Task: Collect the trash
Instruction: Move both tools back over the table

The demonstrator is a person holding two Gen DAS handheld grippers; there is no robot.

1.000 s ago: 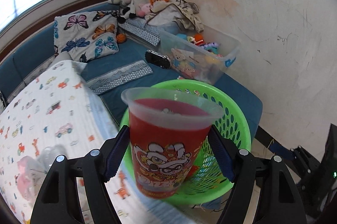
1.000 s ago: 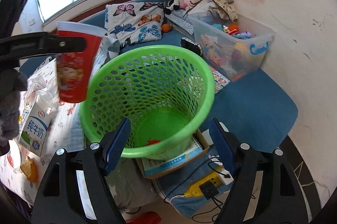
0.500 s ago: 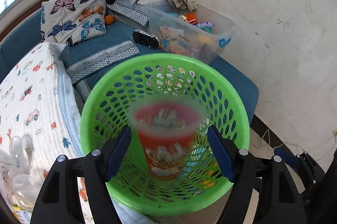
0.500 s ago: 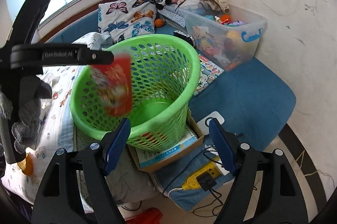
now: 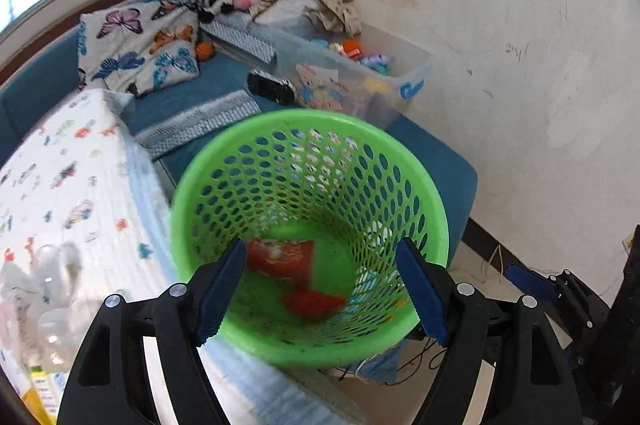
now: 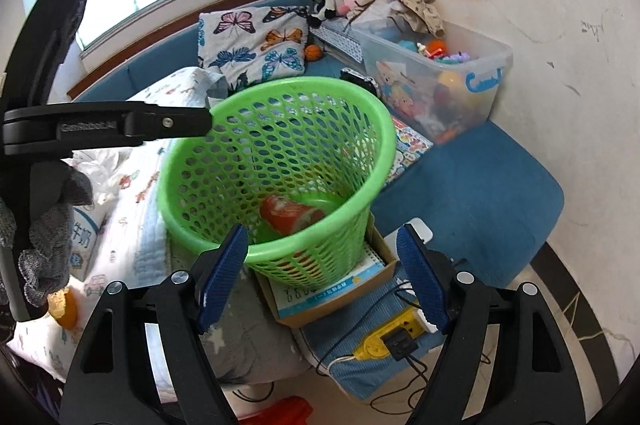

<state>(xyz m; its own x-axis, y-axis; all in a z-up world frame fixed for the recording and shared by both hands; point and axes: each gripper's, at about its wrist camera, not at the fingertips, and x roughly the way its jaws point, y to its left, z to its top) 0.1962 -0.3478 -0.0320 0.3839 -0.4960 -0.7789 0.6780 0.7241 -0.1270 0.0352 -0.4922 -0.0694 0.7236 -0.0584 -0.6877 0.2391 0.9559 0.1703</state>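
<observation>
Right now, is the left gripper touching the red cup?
Apart. The right wrist view shows the red cup lying at the bottom of the green basket, while the left gripper, jaws opening, hangs above the rim with nothing between them.

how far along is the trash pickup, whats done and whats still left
Done: the red cup lies on its side in the bottom of the green basket. In hand: nothing; the left tongs are opening over the basket with no item between them, and the right tongs are open and empty. Left: a milk carton and an orange scrap on the bed.
</observation>
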